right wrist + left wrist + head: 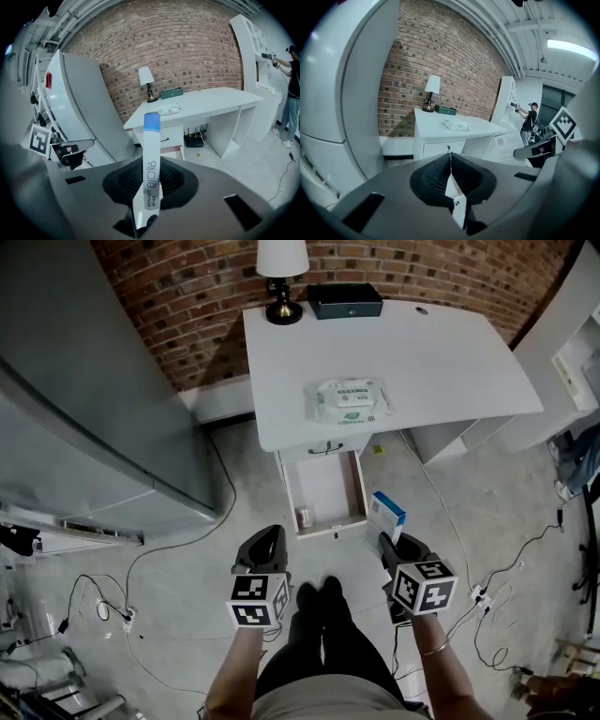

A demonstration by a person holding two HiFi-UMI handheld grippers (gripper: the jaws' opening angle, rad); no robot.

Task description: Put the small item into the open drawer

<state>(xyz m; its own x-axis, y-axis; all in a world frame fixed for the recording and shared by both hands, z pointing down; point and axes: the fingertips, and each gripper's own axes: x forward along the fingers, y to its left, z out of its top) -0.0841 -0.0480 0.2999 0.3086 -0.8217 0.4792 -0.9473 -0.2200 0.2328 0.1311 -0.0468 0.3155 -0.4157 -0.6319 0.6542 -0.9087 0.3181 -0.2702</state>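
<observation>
Jaws of the right gripper (151, 164) clamp a slim white-and-blue box (152, 133); those of the left gripper (450, 161) press together, empty.

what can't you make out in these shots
- head view: small thing in the drawer, too small to identify
- head view: lamp, shade cut off by the top edge
- head view: print on the wipes pack, too small to read
- right gripper view: drawer, partly hidden behind the box held in the right gripper
</observation>
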